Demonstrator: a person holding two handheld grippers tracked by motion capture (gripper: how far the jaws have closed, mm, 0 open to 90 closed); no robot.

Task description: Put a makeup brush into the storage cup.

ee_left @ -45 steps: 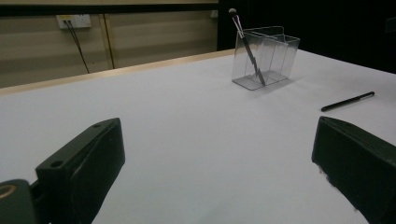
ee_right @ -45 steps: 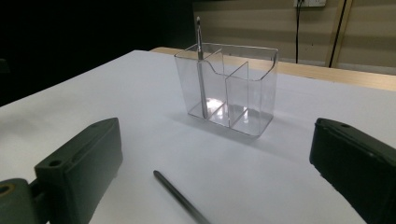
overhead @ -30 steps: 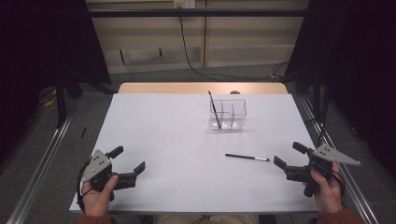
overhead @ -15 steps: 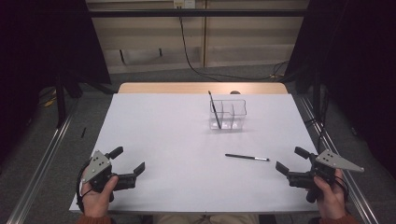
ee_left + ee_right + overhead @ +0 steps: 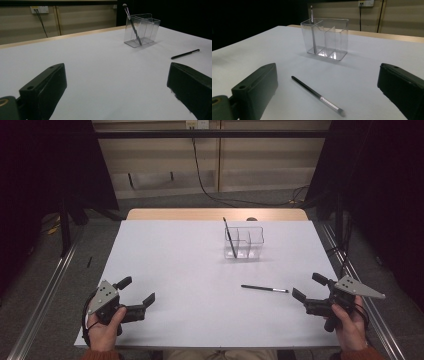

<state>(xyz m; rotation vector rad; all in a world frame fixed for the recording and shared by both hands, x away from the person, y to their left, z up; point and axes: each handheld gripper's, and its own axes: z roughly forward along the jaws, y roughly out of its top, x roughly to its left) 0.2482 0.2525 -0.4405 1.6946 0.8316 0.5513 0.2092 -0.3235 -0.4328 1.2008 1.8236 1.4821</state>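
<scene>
Beside the brush [image 5: 264, 289], right gripper [image 5: 311, 294] has retreated.

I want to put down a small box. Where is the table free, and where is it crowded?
Free: the whole left half of the white table, from the left gripper up to the far edge, and the near middle between both grippers. Crowded: right of centre, around the clear organizer with its standing brush, and the loose brush before the right gripper.

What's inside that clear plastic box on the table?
The clear box holds one thin brush, leaning in its left-hand section. The other sections look empty; the walls are see-through, so nothing is hidden.
</scene>
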